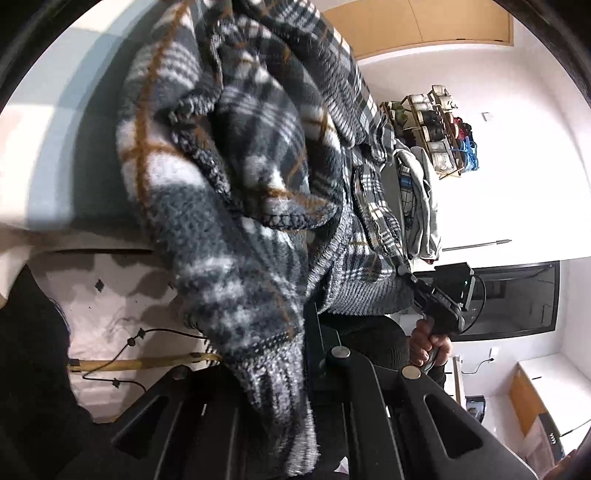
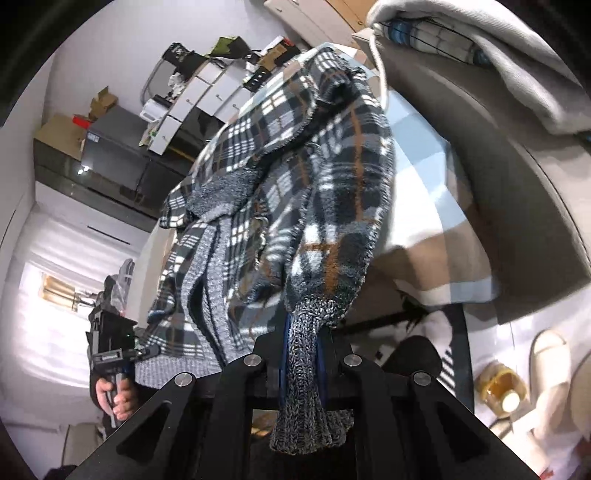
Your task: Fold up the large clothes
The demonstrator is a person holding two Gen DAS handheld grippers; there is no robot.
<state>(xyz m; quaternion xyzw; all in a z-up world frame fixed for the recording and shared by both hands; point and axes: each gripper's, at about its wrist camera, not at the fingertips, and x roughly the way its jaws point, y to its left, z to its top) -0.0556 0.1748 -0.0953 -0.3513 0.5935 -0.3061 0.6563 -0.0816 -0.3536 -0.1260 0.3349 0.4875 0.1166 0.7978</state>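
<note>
Plaid fleece garment (image 1: pixel 236 177): dark grey, slate-blue and white checks with thin tan-orange lines; ribbed cuff (image 2: pixel 306 376) marled grey, black and white; knit trim (image 2: pixel 218 280) pale grey heather. Both grippers black, left gripper (image 1: pixel 295 369) and right gripper (image 2: pixel 303 369), with silver bolts; right fingers (image 2: pixel 282 354) edged blue. Bedcover (image 2: pixel 424 192) in big pale blue, white and beige checks. Hoodie (image 2: pixel 461 62) light grey, white drawcord. Cupboard (image 1: pixel 417 26) tan wood. Walls white. Slipper (image 2: pixel 546 362) cream.
</note>
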